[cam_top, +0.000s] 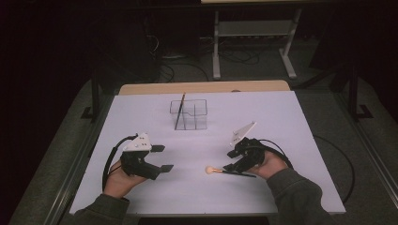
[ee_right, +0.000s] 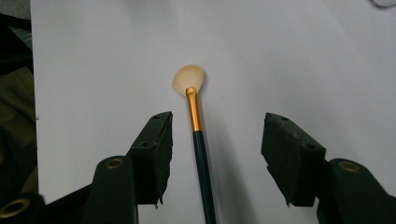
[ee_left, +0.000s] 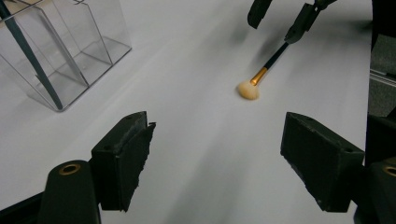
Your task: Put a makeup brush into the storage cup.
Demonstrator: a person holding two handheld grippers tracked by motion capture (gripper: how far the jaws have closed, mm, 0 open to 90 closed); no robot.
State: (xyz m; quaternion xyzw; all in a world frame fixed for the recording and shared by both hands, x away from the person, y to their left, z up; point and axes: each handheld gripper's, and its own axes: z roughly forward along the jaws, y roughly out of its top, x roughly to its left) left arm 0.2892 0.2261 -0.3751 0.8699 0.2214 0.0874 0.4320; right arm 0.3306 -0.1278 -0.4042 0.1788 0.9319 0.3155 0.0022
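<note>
A makeup brush (cam_top: 212, 170) with a pale fluffy head, gold ferrule and dark handle lies flat on the white table (cam_top: 197, 197), right of centre. My right gripper (cam_top: 230, 161) is low over its handle, open. In the right gripper view the handle (ee_right: 195, 116) runs between the two pads (ee_right: 156, 149) and touches neither. My left gripper (cam_top: 163, 158) is held open at the near left with nothing between its pads (ee_left: 123, 158). The left gripper view shows the brush head (ee_left: 248, 89) and the right gripper (ee_left: 280, 18) beyond it.
A clear acrylic organizer (cam_top: 190, 115) with several compartments stands at the table's far middle, and a dark slim stick (cam_top: 180, 110) leans in it. It also sits at the upper left of the left gripper view (ee_left: 60, 56). A metal frame (cam_top: 253, 37) stands on the floor behind.
</note>
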